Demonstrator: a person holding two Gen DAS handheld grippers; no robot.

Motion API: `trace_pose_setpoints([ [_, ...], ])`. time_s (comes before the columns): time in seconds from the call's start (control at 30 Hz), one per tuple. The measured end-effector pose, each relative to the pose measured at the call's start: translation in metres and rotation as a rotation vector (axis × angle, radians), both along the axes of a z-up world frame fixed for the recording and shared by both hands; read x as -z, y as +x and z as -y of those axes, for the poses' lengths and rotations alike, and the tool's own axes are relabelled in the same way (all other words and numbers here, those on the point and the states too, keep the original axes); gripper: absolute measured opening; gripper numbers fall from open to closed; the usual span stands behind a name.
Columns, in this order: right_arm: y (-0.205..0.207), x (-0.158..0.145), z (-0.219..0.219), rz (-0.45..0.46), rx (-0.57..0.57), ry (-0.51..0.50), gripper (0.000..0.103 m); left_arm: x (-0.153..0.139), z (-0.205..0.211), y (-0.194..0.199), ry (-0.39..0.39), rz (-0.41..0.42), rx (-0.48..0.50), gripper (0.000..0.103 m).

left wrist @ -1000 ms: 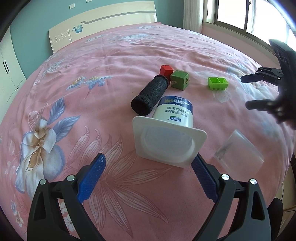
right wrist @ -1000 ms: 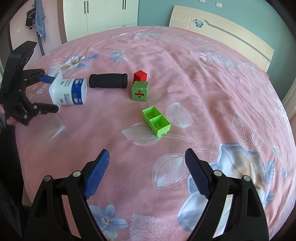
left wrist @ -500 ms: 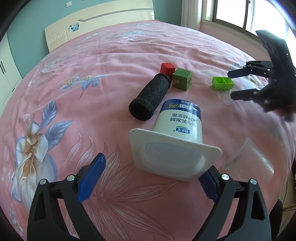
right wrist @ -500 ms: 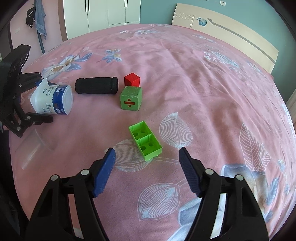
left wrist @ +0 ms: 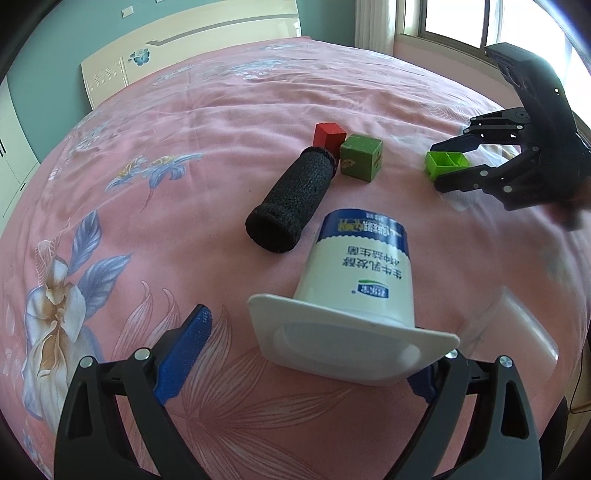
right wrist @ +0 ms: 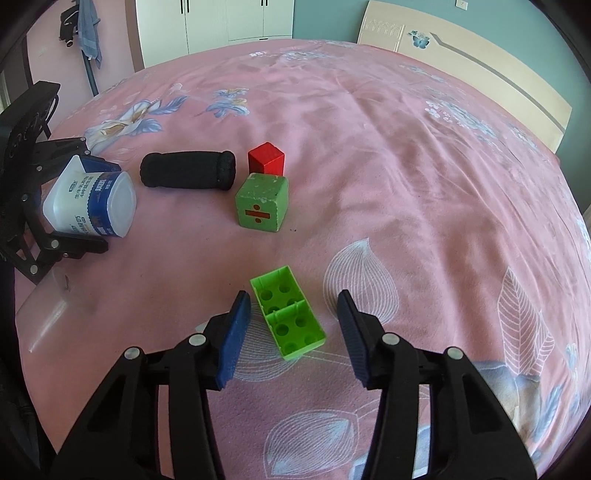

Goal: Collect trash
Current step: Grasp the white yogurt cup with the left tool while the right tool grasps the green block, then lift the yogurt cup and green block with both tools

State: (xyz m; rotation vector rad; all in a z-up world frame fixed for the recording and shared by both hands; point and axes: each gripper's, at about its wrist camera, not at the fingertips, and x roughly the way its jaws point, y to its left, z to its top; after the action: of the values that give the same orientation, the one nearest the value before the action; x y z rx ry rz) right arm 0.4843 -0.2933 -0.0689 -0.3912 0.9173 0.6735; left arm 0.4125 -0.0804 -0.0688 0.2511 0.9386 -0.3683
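Note:
A white and blue yogurt cup (left wrist: 358,295) lies on its side on the pink bed, its rim between the open fingers of my left gripper (left wrist: 303,354); it also shows in the right wrist view (right wrist: 92,203). My right gripper (right wrist: 293,325) is open and straddles a bright green two-cell brick (right wrist: 288,317), which also shows in the left wrist view (left wrist: 445,164). A black foam cylinder (left wrist: 291,203), a red cube (left wrist: 328,134) and a dark green cube (left wrist: 360,157) lie beyond the cup. A clear plastic bag (left wrist: 517,325) lies right of the cup.
The pink floral bedspread (left wrist: 184,147) covers the whole surface. A cream headboard (left wrist: 184,44) stands at the far end, a window (left wrist: 461,18) at the right. White wardrobes (right wrist: 221,22) and hanging clothes (right wrist: 85,33) show in the right wrist view.
My left gripper has moved forward so the cup rim sits between its fingers. My right gripper has moved down and forward and narrowed around the bright green brick.

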Motion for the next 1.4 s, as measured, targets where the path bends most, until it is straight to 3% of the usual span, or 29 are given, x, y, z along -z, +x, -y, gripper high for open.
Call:
trace_pose_setpoints([
  [0.43,0.006,0.005,-0.002,-0.012,-0.013,-0.011,0.04,0.0,0.011,0.001,0.004,0.0,0.036,0.062],
  [0.63,0.006,0.006,-0.002,-0.02,-0.014,-0.004,0.037,0.001,0.013,0.001,0.009,0.009,0.032,0.062],
  [0.83,0.004,0.004,-0.002,-0.027,-0.02,-0.002,0.022,-0.001,0.012,-0.002,0.017,0.023,0.027,0.062],
  [1.4,-0.032,-0.02,0.004,-0.003,-0.011,-0.014,0.022,-0.014,0.0,-0.024,0.027,0.046,0.0,0.062],
])
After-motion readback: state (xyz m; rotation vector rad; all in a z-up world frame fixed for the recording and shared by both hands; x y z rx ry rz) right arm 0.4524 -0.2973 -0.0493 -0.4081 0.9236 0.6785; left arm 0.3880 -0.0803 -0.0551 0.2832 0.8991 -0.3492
